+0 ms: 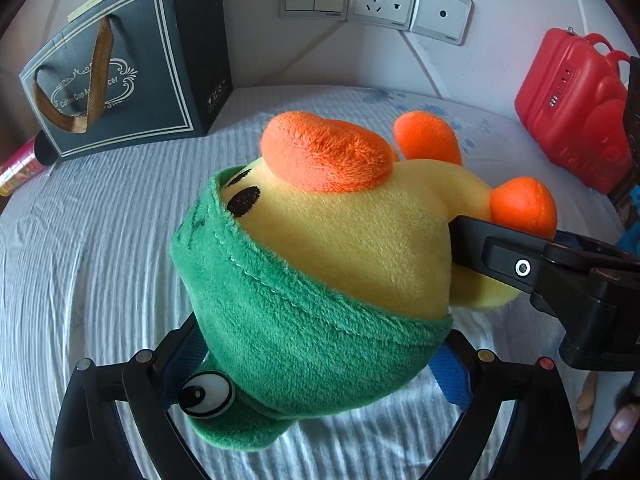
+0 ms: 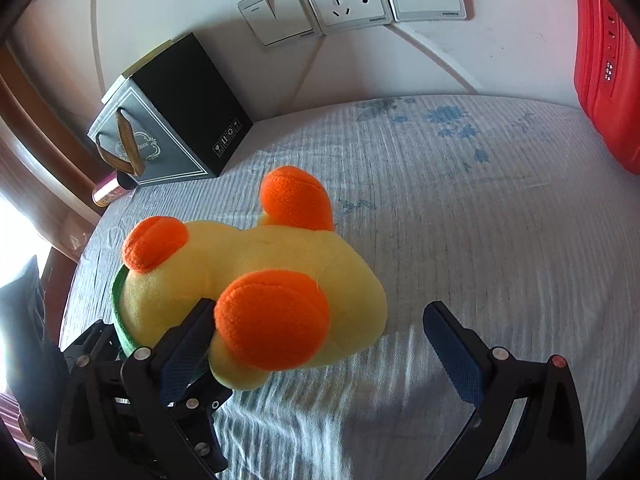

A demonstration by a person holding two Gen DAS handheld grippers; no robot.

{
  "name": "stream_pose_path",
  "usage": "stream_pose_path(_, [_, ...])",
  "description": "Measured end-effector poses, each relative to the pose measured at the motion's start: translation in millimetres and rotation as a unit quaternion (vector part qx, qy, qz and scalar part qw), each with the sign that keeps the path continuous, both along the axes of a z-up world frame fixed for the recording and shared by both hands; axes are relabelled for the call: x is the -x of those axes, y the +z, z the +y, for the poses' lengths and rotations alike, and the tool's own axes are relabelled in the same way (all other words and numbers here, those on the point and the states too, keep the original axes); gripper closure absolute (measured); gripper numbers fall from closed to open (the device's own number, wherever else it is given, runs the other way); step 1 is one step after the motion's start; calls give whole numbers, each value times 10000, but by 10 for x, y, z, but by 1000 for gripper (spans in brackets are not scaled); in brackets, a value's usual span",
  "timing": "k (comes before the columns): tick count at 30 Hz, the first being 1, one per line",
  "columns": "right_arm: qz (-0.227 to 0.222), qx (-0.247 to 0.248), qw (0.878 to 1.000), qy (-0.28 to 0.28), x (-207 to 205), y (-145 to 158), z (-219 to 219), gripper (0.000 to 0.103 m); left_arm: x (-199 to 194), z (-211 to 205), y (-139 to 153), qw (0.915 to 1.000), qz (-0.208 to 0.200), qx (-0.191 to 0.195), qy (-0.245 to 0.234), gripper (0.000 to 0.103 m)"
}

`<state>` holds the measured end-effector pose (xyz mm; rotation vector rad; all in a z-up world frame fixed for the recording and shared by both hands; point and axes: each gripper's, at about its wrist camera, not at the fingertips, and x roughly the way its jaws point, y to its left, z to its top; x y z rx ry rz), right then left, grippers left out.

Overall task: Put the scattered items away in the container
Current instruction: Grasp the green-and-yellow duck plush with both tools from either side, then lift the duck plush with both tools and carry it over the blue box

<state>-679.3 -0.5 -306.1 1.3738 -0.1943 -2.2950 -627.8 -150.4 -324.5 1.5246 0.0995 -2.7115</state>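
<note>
A yellow plush duck (image 1: 352, 240) is lying on its side on the bed (image 1: 100, 240), in the middle of the striped white cover. It is wearing a green hood (image 1: 304, 340) that carries a round white googly eye (image 1: 206, 394) at the near end. Its beak (image 1: 326, 152) is showing bright orange, as are its two feet (image 2: 272, 316), and one black embroidered eye is peeking out under the hood's rim.

The left tongs (image 1: 316, 364) are closing on the hooded head, the blue pads pressing into the green plush on both sides. The right tongs (image 2: 320, 340) are standing open around the duck's foot end: the left pad is touching the yellow body just beside the nearer orange foot, while the right pad is hanging clear above the cover.

A dark gift bag (image 1: 120, 64) with a brown ribbon handle is standing at the far left against the wall, with a pink tube (image 1: 20, 170) lying just beside it. A red case (image 1: 576, 108) is sitting at the far right. Wall switches and a socket (image 1: 376, 0) are showing above the bed.
</note>
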Motion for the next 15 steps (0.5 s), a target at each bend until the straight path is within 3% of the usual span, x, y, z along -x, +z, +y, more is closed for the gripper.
stream_pose_path(6, [-109, 232, 9997, -13, 141, -66, 14, 0, 44, 31, 36, 9994, 228, 220, -123, 7])
stream_pose_path(12, [-380, 479, 9981, 33, 169, -148, -8, 1, 42, 29, 66, 9990, 311, 274, -153, 16])
stream_pose_path(15, [-350, 584, 9977, 55, 111, -104, -5, 15, 20, 37, 84, 9988, 329, 313, -168, 21])
